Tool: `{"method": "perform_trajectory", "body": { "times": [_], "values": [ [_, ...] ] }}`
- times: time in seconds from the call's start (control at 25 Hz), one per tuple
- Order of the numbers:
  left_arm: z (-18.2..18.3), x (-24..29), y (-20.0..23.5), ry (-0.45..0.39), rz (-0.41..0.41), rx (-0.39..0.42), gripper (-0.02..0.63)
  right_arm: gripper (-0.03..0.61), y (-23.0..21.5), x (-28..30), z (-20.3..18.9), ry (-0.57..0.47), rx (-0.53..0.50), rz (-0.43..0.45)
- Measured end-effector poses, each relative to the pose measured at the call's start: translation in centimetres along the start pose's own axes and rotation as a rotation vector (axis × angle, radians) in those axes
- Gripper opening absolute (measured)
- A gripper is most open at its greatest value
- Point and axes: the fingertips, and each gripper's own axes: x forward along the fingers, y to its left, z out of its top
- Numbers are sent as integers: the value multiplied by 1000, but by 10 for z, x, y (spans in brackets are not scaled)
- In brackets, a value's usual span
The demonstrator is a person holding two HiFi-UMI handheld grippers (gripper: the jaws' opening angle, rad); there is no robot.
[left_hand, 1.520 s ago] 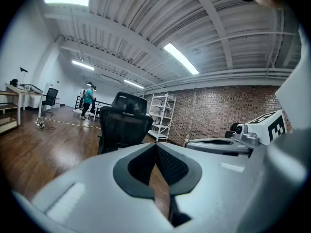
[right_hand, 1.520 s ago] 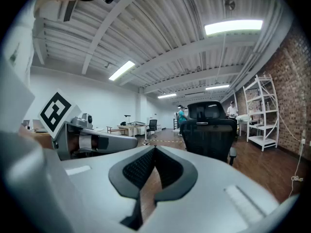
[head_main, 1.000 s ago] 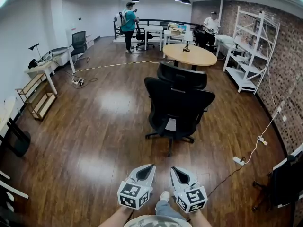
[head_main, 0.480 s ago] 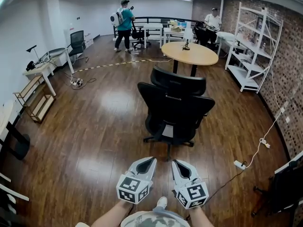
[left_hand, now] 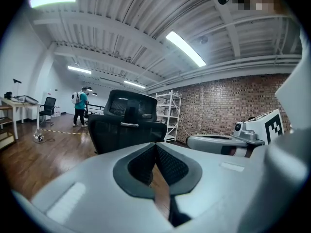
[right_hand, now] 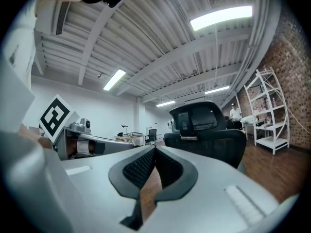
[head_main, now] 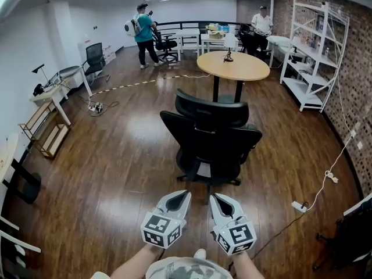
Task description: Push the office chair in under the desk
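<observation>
Two claws [head_main: 183, 195] [head_main: 214, 197], two people [head_main: 142, 31] [head_main: 263, 23], one round table [head_main: 232, 66]

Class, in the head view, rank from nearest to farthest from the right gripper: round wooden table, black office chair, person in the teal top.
From the right gripper:
1. Black office chair, directly ahead.
2. Round wooden table, behind the chair.
3. Person in the teal top, far back left.

Glossy wood floor [head_main: 116, 156]; mesh-backed office chair [head_main: 212, 138].

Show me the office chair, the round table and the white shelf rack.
office chair [head_main: 212, 147], head view, middle of its backrest
round table [head_main: 231, 65], head view, its wooden top
shelf rack [head_main: 302, 92], head view, its bottom shelf
</observation>
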Motion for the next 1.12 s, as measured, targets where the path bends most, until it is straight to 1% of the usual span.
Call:
{"method": "perform_trajectory", "body": {
  "times": [0.16, 0.52, 0.72, 0.92, 1.12],
  "values": [
    [6, 24, -2, -5, -5, 8, 15, 2, -18, 8, 5, -8, -10, 19],
    [13, 54, 5, -11, -13, 19, 15, 2, -44, 24, 13, -14, -40, 14],
    [17, 79, 22, -18, -29, 12, 15, 2, -62, 46, 15, -11, -75, 4],
    [28, 109, 47, -37, -60, 4, 15, 3, -84, 71, 16, -2, -94, -34],
    [44, 131, 79, -45, -99, 26, 15, 7, -101, 101, 26, -5, -137, -73]
  ]
}}
